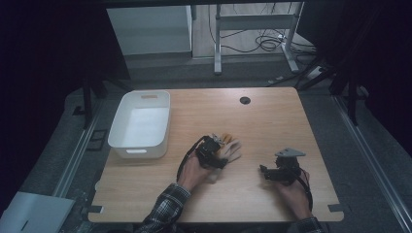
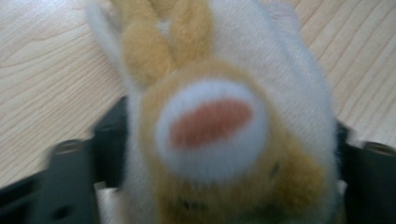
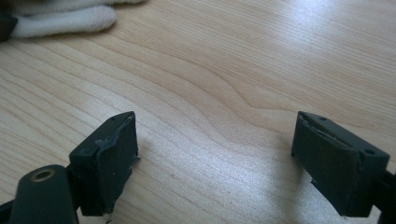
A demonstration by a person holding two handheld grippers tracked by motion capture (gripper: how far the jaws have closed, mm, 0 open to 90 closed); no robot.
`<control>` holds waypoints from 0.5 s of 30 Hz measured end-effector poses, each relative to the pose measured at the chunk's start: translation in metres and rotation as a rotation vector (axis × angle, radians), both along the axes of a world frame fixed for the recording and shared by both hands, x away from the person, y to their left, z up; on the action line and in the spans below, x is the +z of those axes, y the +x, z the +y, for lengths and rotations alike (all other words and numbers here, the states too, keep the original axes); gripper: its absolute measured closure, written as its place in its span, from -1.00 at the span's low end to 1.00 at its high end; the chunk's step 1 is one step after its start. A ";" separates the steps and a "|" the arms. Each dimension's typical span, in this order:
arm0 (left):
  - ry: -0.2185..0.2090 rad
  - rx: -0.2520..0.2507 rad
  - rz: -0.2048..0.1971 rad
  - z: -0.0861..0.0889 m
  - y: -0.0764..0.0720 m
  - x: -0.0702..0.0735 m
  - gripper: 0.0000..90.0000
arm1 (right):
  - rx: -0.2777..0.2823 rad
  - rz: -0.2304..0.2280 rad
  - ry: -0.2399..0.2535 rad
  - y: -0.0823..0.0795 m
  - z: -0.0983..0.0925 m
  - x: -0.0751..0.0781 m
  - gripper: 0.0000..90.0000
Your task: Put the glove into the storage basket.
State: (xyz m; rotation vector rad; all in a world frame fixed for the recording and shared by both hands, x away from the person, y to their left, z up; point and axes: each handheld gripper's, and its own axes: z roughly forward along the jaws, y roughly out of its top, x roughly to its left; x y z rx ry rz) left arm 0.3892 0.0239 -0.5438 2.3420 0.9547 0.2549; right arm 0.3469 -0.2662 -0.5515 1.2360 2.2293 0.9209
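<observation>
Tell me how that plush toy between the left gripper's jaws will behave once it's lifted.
The plush toy looks soft and furry, so it will probably squash under the left gripper rather than slip. Its loose tan strands and white cloth will likely droop. It seems light for its size.

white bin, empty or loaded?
Empty: the high view shows the white bin with a bare floor inside, nothing resting in it.
</observation>
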 end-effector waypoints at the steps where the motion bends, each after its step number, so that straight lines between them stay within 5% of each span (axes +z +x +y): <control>1: 0.000 -0.006 0.003 0.001 -0.001 0.001 -0.11 | 0.000 0.000 0.000 0.000 0.000 0.000 -0.67; 7: -0.001 -0.009 0.012 0.003 -0.002 0.003 0.22 | 0.000 0.000 -0.001 0.000 0.000 0.000 -0.67; 15: -0.034 -0.016 0.057 0.008 0.000 0.006 0.28 | 0.000 0.000 0.000 0.000 0.000 0.000 -0.67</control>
